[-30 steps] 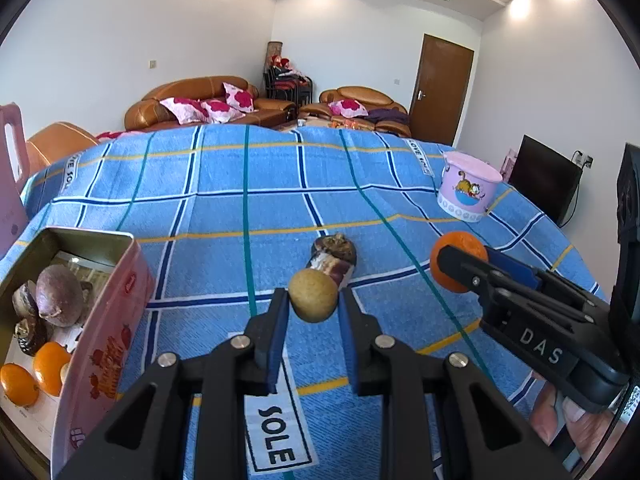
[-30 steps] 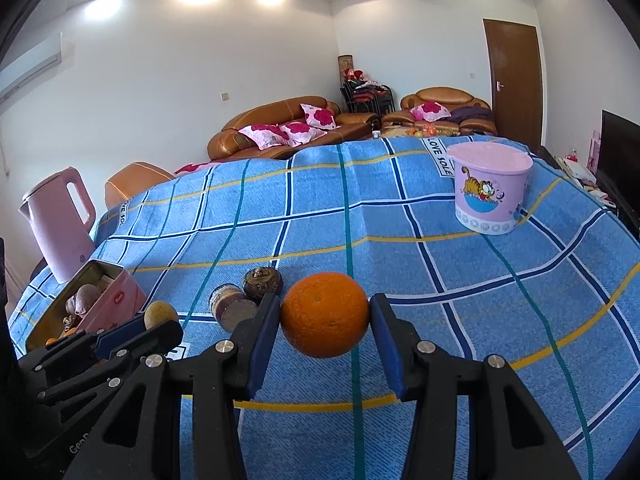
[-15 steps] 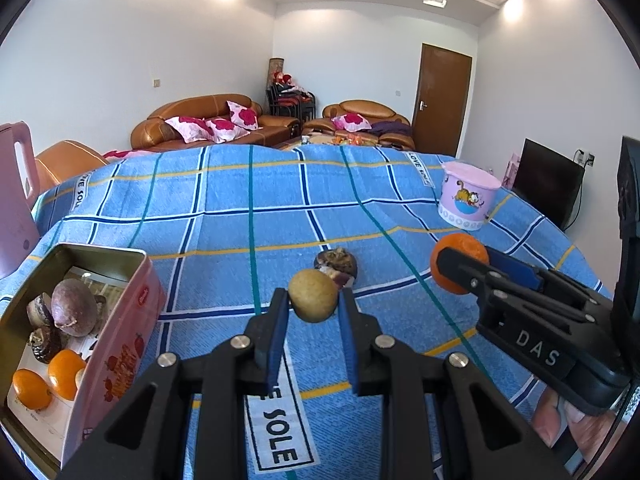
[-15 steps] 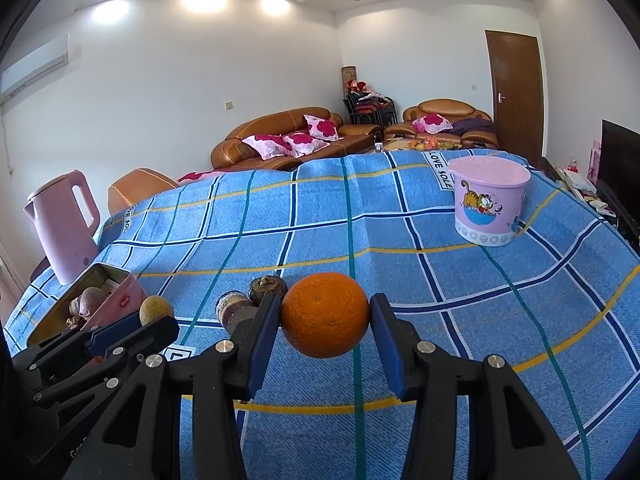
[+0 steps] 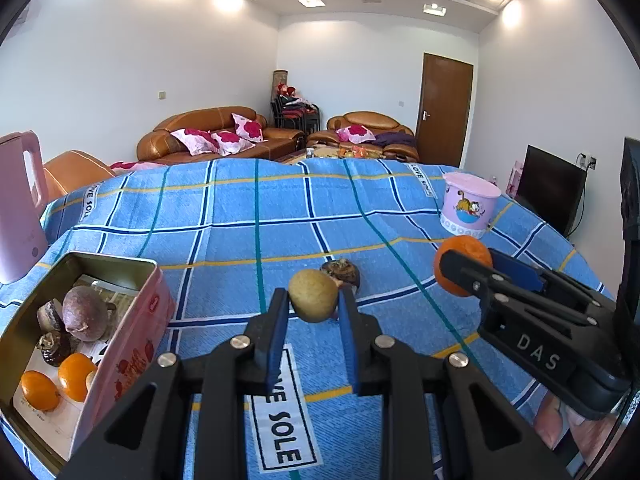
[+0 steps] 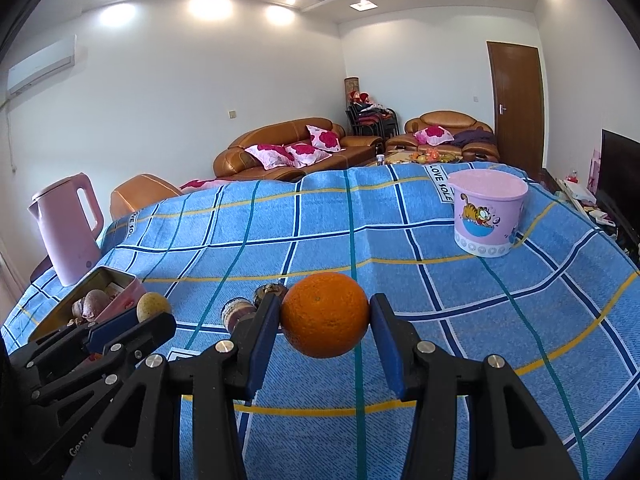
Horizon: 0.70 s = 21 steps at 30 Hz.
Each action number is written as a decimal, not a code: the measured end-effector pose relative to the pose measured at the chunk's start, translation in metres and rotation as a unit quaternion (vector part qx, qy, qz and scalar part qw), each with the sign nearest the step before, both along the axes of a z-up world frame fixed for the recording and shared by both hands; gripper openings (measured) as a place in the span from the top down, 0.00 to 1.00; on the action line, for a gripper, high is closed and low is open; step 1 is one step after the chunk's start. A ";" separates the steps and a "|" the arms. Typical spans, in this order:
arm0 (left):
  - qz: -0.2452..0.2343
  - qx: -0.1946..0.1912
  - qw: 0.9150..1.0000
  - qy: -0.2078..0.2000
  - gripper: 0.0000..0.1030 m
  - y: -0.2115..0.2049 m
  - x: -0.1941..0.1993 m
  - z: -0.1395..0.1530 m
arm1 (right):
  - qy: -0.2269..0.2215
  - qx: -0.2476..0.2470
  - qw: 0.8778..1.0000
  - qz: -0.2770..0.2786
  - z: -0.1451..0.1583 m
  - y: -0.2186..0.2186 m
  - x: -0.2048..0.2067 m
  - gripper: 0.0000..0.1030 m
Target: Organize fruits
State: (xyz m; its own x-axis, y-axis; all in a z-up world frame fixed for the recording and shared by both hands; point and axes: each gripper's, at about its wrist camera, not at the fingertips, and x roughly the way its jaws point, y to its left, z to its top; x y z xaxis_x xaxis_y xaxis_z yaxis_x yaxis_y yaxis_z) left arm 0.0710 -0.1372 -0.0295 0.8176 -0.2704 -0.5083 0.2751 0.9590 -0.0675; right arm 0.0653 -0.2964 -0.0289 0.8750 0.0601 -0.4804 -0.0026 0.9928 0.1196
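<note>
My left gripper (image 5: pixel 313 304) is shut on a small yellow-brown fruit (image 5: pixel 313 295) and holds it above the blue checked cloth. My right gripper (image 6: pixel 325 316) is shut on an orange (image 6: pixel 325 315) held above the cloth; it also shows at the right of the left wrist view (image 5: pixel 460 268). An open pink tin (image 5: pixel 132 344) at the left holds a purple fruit (image 5: pixel 85 318), two small oranges (image 5: pixel 76 376) and dark fruit pieces. A dark mangosteen (image 5: pixel 342 271) and a small jar (image 6: pixel 236 312) lie on the cloth behind the left gripper.
A pink cartoon bucket (image 6: pixel 486 216) stands at the far right of the table. A pink kettle (image 6: pixel 68 228) stands at the far left, behind the tin. Sofas, a door and a TV lie beyond the table's far edge.
Both grippers have risen and tilted up a little with their fruits still held. The tin shows further into the left wrist view.
</note>
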 end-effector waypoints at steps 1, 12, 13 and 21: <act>0.001 0.000 1.000 -0.001 0.74 0.000 0.000 0.000 | -0.002 0.000 1.000 0.000 0.000 0.000 -0.001 0.53; 0.008 0.001 1.000 -0.015 0.74 0.000 -0.007 0.002 | -0.015 -0.004 1.000 0.000 0.003 0.001 -0.005 0.53; 0.009 0.000 1.000 -0.018 0.74 0.000 -0.008 0.002 | -0.017 -0.005 1.000 0.000 0.003 0.001 -0.005 0.53; 0.015 0.004 0.999 -0.034 0.74 0.000 -0.013 0.005 | -0.029 -0.013 0.999 0.001 0.006 0.005 -0.010 0.53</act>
